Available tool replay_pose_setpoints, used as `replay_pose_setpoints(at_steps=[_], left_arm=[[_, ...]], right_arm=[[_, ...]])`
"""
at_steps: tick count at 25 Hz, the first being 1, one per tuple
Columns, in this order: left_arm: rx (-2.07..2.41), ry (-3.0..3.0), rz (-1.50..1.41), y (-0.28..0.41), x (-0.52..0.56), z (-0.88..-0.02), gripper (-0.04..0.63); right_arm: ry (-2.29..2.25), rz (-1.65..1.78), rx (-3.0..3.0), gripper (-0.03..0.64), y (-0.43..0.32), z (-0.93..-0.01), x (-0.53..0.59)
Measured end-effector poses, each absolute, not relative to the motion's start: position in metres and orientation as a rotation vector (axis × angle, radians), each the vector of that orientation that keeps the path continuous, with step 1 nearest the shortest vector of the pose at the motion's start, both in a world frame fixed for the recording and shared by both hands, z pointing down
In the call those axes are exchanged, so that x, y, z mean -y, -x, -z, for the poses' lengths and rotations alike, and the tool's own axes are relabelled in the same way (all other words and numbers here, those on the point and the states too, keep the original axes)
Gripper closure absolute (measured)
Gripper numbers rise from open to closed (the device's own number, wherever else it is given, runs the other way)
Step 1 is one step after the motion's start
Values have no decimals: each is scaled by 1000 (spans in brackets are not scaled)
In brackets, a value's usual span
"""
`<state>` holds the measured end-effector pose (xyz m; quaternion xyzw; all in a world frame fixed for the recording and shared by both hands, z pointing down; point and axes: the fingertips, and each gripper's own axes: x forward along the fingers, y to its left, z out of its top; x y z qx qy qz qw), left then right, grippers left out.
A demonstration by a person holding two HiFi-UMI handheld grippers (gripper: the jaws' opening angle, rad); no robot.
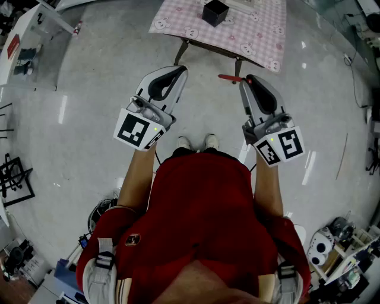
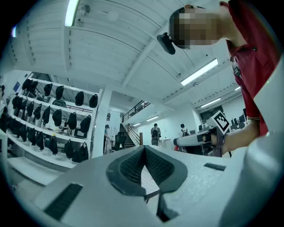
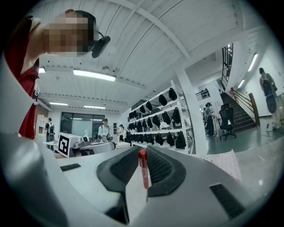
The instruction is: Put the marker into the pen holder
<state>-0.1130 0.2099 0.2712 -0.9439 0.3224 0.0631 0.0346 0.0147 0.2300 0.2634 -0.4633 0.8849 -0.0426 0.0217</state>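
Red marker (image 3: pixel 143 168) clamped in right tool (image 1: pixel 248 80); left tool (image 1: pixel 180 70) closed, empty. Black pen holder (image 1: pixel 215 12) on pink worktop (image 1: pixel 261 35) ahead.

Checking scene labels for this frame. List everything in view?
marker: 1, red, between the right gripper's jaws
pen holder: 1, black, on the table ahead
tablecloth: 1, pink check, covering the table
bags: many, black, on white shelves at the side of the room
bystanders: a few, far background by the stairs
shoes: 2, white, on the pale floor
shirt: 1, red, on the person
left gripper: 1, white and grey, jaws together, nothing between them
right gripper: 1, white and grey, jaws shut on the marker
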Motion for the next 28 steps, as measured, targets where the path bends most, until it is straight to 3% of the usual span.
replay_pose_setpoints(at_steps=[28], left_arm=[[-954,2888,-242,158,-231,-264,589]], right_arm=[[1508,109,-2660,563,13,-255,-249]])
